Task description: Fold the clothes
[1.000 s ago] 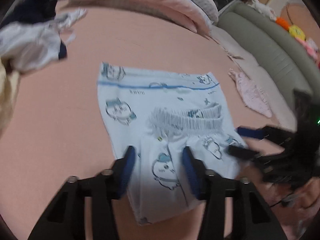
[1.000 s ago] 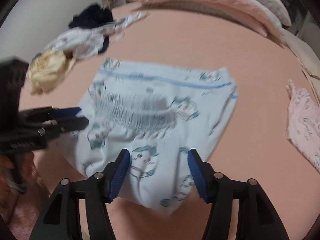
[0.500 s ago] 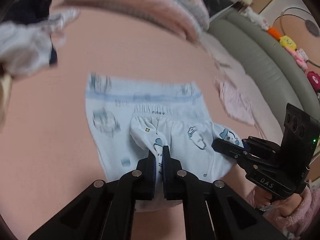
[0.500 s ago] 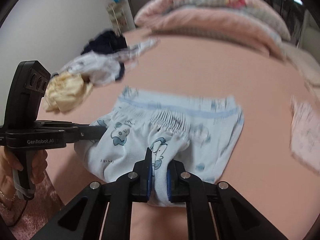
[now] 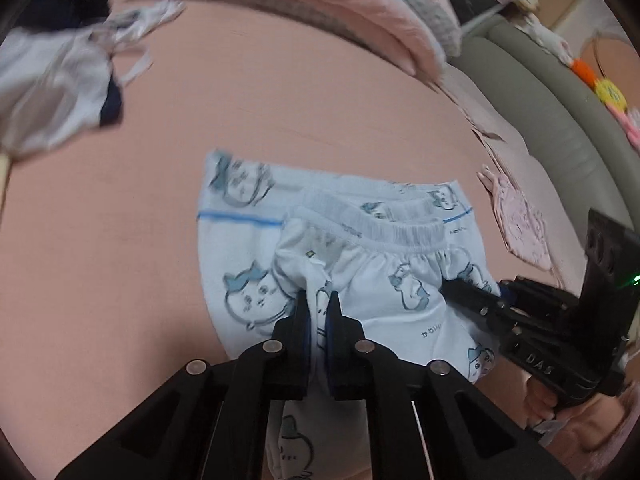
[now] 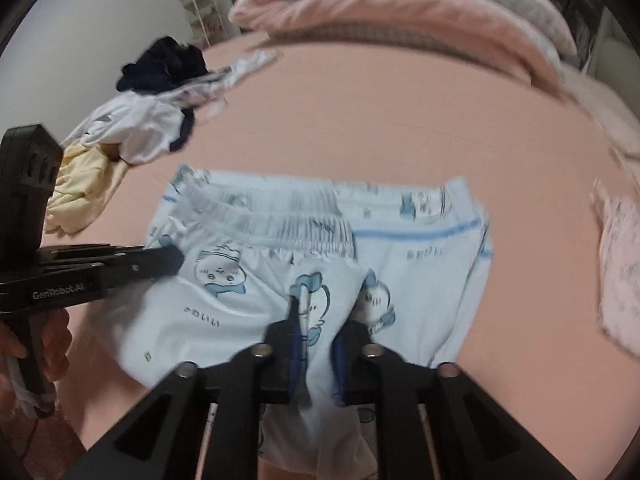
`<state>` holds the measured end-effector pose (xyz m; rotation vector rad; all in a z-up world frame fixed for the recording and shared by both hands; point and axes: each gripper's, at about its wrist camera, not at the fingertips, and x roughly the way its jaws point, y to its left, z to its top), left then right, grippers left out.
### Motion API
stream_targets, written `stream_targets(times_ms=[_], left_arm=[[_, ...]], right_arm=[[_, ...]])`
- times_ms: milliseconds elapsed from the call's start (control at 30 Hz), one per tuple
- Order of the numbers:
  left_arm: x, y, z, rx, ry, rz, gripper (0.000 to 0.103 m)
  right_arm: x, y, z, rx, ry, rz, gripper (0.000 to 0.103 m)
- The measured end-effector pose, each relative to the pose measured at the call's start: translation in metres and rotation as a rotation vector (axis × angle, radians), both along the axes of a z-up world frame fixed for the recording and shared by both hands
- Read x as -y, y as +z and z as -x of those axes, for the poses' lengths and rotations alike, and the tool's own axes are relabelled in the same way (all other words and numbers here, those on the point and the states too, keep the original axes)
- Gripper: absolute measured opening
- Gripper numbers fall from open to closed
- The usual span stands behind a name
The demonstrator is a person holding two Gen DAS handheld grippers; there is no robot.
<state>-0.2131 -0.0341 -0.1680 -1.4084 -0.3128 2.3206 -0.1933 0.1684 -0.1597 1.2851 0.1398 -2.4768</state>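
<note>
Light-blue cartoon-print shorts (image 5: 248,248), on pink bed sheet (image 5: 280,92), mid-fold. Left claw (image 5: 317,312): nearly closed, pinching a ridge of the shorts' near layer; a second ago wide open over flat cloth. Right claw (image 6: 320,336): narrowed on a bunch of the same fabric, gap slightly wider than half a second ago, grip judged loosening or cloth thicker there; exact hold hard to tell. Elastic waistband (image 5: 372,228): now carried farther up the bed, lying close to the blue stripe (image 5: 240,218) near the far hem, where previously mid-garment. Meaning: near half lifted and drawn over far half, first fold judged almost complete, release and smoothing remaining. Unfolded clothes pile (image 6: 140,128): well apart at left. Pink garment (image 6: 620,264): apart at right. Folded duvets (image 6: 400,12): at the far end.
</note>
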Motion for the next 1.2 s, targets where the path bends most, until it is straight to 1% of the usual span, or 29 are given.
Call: stream_targets(times_ms=[100, 167, 233, 267, 300, 333, 367, 400, 433, 533, 567, 600, 633, 667, 700, 733, 800, 867, 933, 1000, 1033, 1067, 1100, 1133, 1167, 1200], left_arm=[[-0.002, 0.022, 0.000, -0.072, 0.013, 0.009, 0.004], [-0.003, 0.033, 0.001, -0.120, 0.011, 0.033, 0.004], [-0.004, 0.041, 0.003, -0.160, 0.009, 0.056, 0.005], [-0.005, 0.030, 0.011, -0.126, 0.006, 0.058, 0.006], [-0.006, 0.018, 0.019, -0.087, 0.003, 0.060, 0.006], [-0.008, 0.000, 0.027, -0.014, -0.003, 0.069, 0.006], [-0.008, -0.017, 0.032, 0.051, 0.002, 0.068, 0.007], [0.000, -0.017, 0.030, 0.030, 0.023, 0.008, 0.007], [0.008, -0.015, 0.027, 0.010, 0.044, -0.045, 0.008], [0.028, 0.010, 0.020, -0.027, 0.112, -0.058, 0.010], [0.037, 0.017, 0.013, -0.062, 0.155, -0.054, 0.014], [0.045, 0.024, 0.006, -0.093, 0.196, -0.049, 0.018], [0.052, 0.025, 0.000, -0.092, 0.219, -0.040, 0.033], [0.055, 0.023, -0.004, -0.065, 0.225, -0.040, 0.048], [0.058, 0.022, -0.007, -0.038, 0.230, -0.040, 0.049], [0.061, 0.018, -0.012, -0.010, 0.227, -0.050, 0.049], [0.066, 0.014, -0.024, 0.037, 0.231, -0.067, 0.049], [0.069, 0.007, -0.040, 0.059, 0.236, -0.081, 0.049], [0.066, 0.001, -0.050, 0.087, 0.228, -0.104, 0.049], [0.059, -0.004, -0.056, 0.113, 0.211, -0.133, 0.049], [0.056, -0.006, -0.058, 0.123, 0.203, -0.148, 0.047], [0.054, -0.008, -0.055, 0.118, 0.200, -0.170, 0.046], [0.052, -0.009, -0.052, 0.113, 0.197, -0.193, 0.046], [0.050, -0.011, -0.049, 0.110, 0.194, -0.216, 0.046], [0.047, -0.015, -0.047, 0.117, 0.193, -0.240, 0.045], [0.043, -0.019, -0.043, 0.126, 0.189, -0.241, 0.044]], right_arm=[[0.001, 0.015, -0.005, -0.061, -0.006, -0.010, 0.007], [0.000, 0.025, -0.007, -0.116, -0.023, -0.001, 0.007], [-0.001, 0.026, -0.003, -0.161, -0.051, 0.008, 0.007], [0.003, 0.016, 0.009, -0.117, -0.060, -0.007, 0.008], [0.007, 0.005, 0.021, -0.067, -0.069, -0.024, 0.014], [0.005, -0.010, 0.033, 0.013, -0.079, -0.034, 0.021], [0.001, -0.016, 0.038, 0.048, -0.092, -0.004, 0.021], [-0.004, -0.021, 0.043, 0.079, -0.106, 0.030, 0.023], [-0.008, -0.015, 0.043, 0.076, -0.119, 0.058, 0.028], [-0.029, 0.009, 0.033, 0.035, -0.185, 0.147, 0.042], [-0.037, 0.016, 0.027, 0.028, -0.210, 0.176, 0.045], [-0.045, 0.019, 0.020, 0.033, -0.237, 0.204, 0.050], [-0.053, 0.021, 0.014, 0.040, -0.264, 0.231, 0.053], [-0.062, 0.024, 0.007, 0.046, -0.291, 0.259, 0.059], [-0.065, 0.020, 0.002, 0.073, -0.292, 0.270, 0.060], [-0.068, 0.017, -0.003, 0.102, -0.291, 0.280, 0.060], [-0.067, 0.008, -0.017, 0.129, -0.278, 0.271, 0.060], [-0.066, -0.001, -0.031, 0.156, -0.265, 0.261, 0.060], [-0.065, -0.008, -0.039, 0.166, -0.289, 0.263, 0.060], [-0.066, -0.016, -0.036, 0.195, -0.313, 0.299, 0.060], [-0.066, -0.019, -0.035, 0.197, -0.325, 0.315, 0.060], [-0.067, -0.020, -0.034, 0.198, -0.338, 0.329, 0.060], [-0.066, -0.023, -0.030, 0.202, -0.335, 0.340, 0.062], [-0.064, -0.025, -0.026, 0.206, -0.330, 0.349, 0.069], [-0.063, -0.027, -0.021, 0.210, -0.326, 0.359, 0.072], [-0.060, -0.028, -0.020, 0.206, -0.318, 0.344, 0.074]])
